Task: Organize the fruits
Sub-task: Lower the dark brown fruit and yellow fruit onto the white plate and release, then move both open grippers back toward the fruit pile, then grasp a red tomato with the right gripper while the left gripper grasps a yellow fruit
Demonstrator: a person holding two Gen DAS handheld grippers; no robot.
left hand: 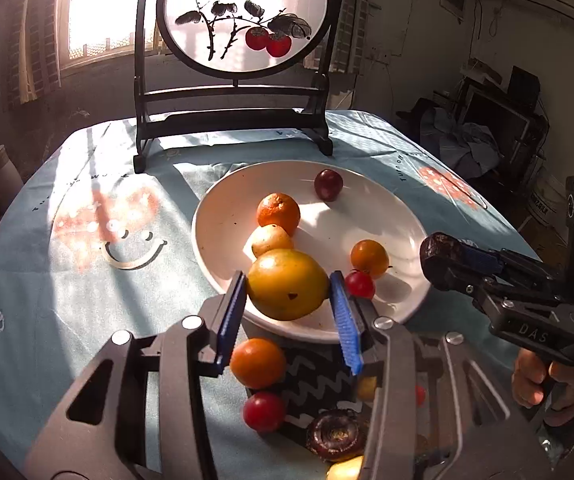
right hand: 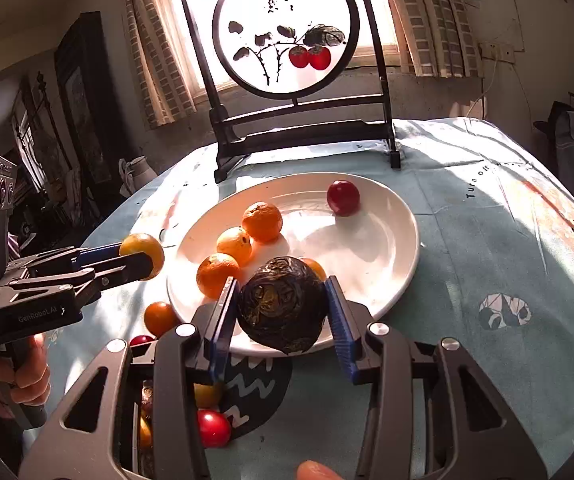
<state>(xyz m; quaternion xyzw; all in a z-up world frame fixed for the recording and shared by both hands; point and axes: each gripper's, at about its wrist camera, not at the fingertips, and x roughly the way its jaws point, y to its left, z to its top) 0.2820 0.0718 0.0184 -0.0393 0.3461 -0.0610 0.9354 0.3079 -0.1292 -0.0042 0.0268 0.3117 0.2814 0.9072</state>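
a: what did your left gripper (left hand: 287,292) have?

b: you had a yellow-green fruit (left hand: 287,290) clamped between its blue pads (left hand: 233,312), one pad pressed on each side. in the left wrist view it sat in front of the near rim of the white plate (left hand: 223,240). from the right wrist view the same fruit (right hand: 143,254) showed left of the plate, off its edge.

a: and your right gripper (right hand: 281,312)?

b: you gripped a dark wrinkled fruit (right hand: 281,306) there, pads tight on both flanks, over the plate's near rim (right hand: 391,248).

a: what writing could you read?

b: "das" was on the right gripper's body (left hand: 533,334) and "genrobot.ai" on the left one's (right hand: 41,314). the tablecloth (right hand: 487,248) carried "turn off" in dark letters. the round painted screen (right hand: 283,32) behind the plate bore brush characters i couldn't read, above two red painted fruits.

a: what else lay around?

b: on the plate you had two oranges (right hand: 262,221), a yellow one (right hand: 234,245), and a dark red fruit (right hand: 343,197) at the far side. on the cloth below the left gripper lay an orange fruit (left hand: 257,362) and a red one (left hand: 264,412), beside a dark patterned box (left hand: 319,384). your hand (left hand: 535,376) held the right gripper's handle.
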